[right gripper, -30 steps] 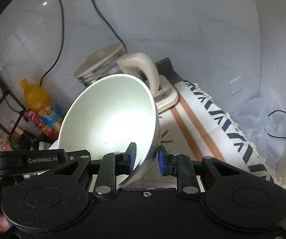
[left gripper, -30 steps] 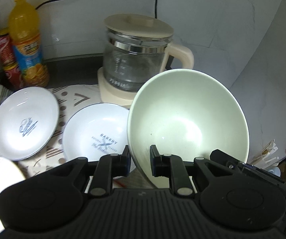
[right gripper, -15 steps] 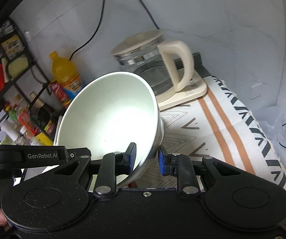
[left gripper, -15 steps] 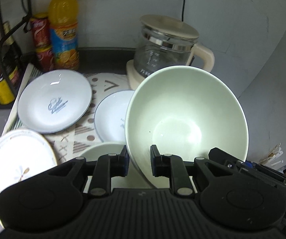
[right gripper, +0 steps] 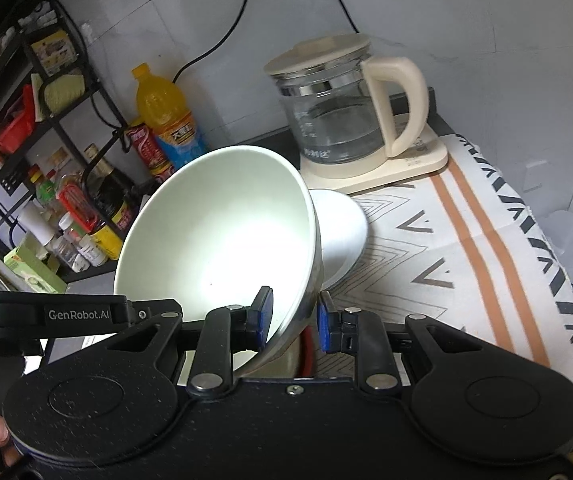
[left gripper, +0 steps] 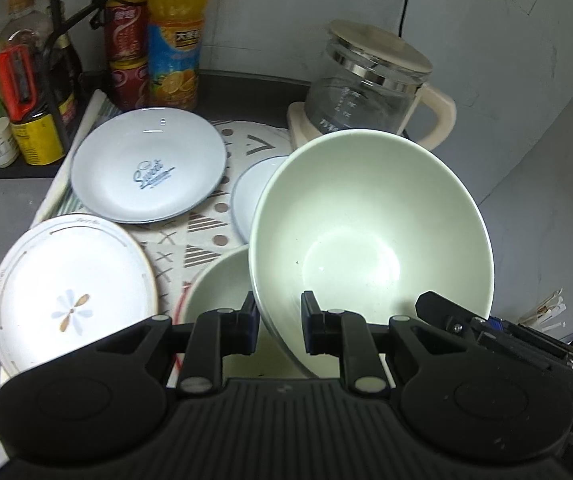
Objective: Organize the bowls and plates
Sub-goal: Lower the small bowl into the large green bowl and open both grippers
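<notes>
A large pale green bowl (left gripper: 370, 236) is held tilted above the table. My left gripper (left gripper: 277, 326) is shut on its near rim. My right gripper (right gripper: 293, 320) is shut on the same bowl's (right gripper: 222, 240) rim from the other side. A second pale green bowl (left gripper: 218, 292) sits on the mat just below and left of it. A white plate with blue script (left gripper: 146, 170) lies at the back left. A blue-rimmed plate (left gripper: 252, 196) is partly hidden behind the held bowl. A white flower-print plate (left gripper: 70, 292) lies at the front left.
A glass kettle (left gripper: 362, 88) on a cream base stands at the back right. An orange juice bottle (left gripper: 174, 36) and red cans (left gripper: 126, 36) stand at the back. A rack of bottles (right gripper: 46, 184) is at the left. The patterned mat (right gripper: 466, 248) extends right.
Both grippers have pulled back and up with the large bowl. More of the table shows now, including the second bowl and the flower plate.
</notes>
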